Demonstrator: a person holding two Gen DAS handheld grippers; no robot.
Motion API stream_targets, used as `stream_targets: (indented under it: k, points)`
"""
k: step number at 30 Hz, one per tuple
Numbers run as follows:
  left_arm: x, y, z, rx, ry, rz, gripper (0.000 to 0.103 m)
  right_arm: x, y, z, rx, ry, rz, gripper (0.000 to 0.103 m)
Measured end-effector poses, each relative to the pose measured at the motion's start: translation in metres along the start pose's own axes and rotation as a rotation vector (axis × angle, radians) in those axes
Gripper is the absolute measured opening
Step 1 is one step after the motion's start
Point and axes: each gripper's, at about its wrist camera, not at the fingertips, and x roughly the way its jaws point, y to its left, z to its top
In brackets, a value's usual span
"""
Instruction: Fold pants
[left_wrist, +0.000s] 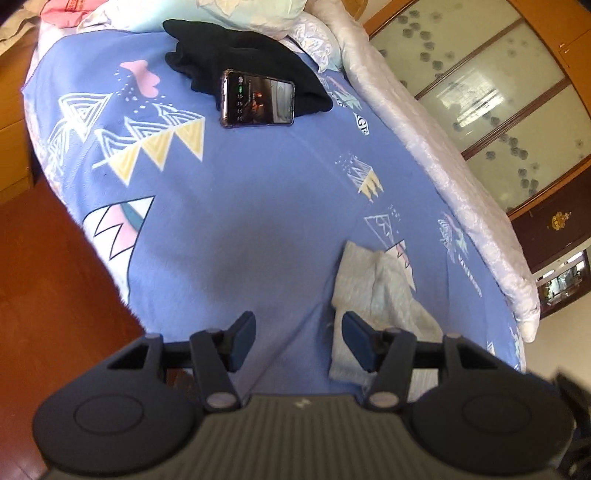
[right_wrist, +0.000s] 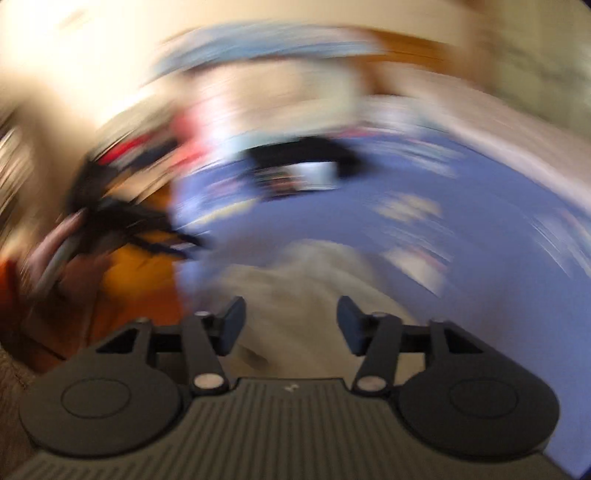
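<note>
Between the spread pads of the left claw (left_wrist: 298, 341) lies only bare blue bedspread (left_wrist: 229, 236); nothing is pinched. Just right of it, the grey pants (left_wrist: 380, 291) lie bunched on the bed. Farther off, a phone (left_wrist: 258, 99) rests against a black garment (left_wrist: 243, 55). The right claw (right_wrist: 291, 325), also spread and empty, hangs over the pants (right_wrist: 306, 269) in a blurred view.

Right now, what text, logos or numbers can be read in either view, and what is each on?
"GE": the end of a white word printed on the blue bedsheet, at; the earlier letters are unclear.
Phone screen: icons and small text, too small to read.
White lettering on the sheet near the bed's right edge: too blurred.
Right wrist view: motion blur, nothing readable.
</note>
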Motion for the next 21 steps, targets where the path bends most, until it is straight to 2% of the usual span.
stream_targets:
  k: [2,4,5,6,7,8,9,12,13,14,16,17,18,20,21]
  points:
    - [-0.007,-0.002,-0.004,0.010,-0.018,0.006,0.053,0.045,0.022,0.024,-0.187,0.064,0.083,0.065]
    - [-0.012,-0.004,-0.006,0.008,-0.025,-0.004,0.053,0.088,0.034,0.035,-0.314,0.121,0.072,0.064]
    - [-0.013,-0.004,-0.007,0.006,-0.022,-0.009,0.053,0.110,0.034,0.038,-0.337,0.161,0.055,0.061]
    - [-0.013,-0.004,-0.008,0.008,-0.018,-0.014,0.053,0.130,0.030,0.039,-0.331,0.221,0.040,0.054]
    - [-0.012,-0.004,-0.009,0.011,-0.011,-0.022,0.054,0.140,0.023,0.035,-0.299,0.272,0.034,0.025]
    - [-0.010,-0.005,-0.010,0.014,0.000,-0.032,0.055,0.145,0.011,0.036,-0.231,0.287,0.044,0.017]
    - [-0.006,-0.007,-0.012,0.017,0.013,-0.048,0.056,0.140,-0.004,0.038,-0.126,0.250,0.058,0.016]
    - [0.012,-0.016,-0.017,0.022,0.073,-0.123,0.064,0.100,-0.074,0.037,0.334,0.023,0.048,0.016]
    - [0.021,-0.020,-0.019,0.016,0.104,-0.148,0.068,0.087,-0.097,0.029,0.477,-0.043,0.027,0.016]
    - [0.031,-0.023,-0.020,0.010,0.138,-0.170,0.077,0.077,-0.113,0.020,0.580,-0.094,-0.012,0.015]
    - [0.052,-0.030,-0.025,-0.002,0.204,-0.202,0.084,0.069,-0.122,0.010,0.656,-0.136,-0.086,0.015]
    - [0.064,-0.034,-0.029,-0.004,0.233,-0.202,0.083,0.066,-0.124,0.004,0.681,-0.140,-0.103,0.015]
    - [0.072,-0.035,-0.031,-0.010,0.248,-0.198,0.081,0.066,-0.125,0.000,0.698,-0.138,-0.112,0.015]
    - [0.088,-0.033,-0.034,-0.044,0.262,-0.201,0.065,0.068,-0.115,-0.008,0.711,-0.139,-0.116,0.015]
    - [0.092,-0.032,-0.031,-0.067,0.253,-0.207,0.063,0.071,-0.113,-0.010,0.720,-0.146,-0.110,0.015]
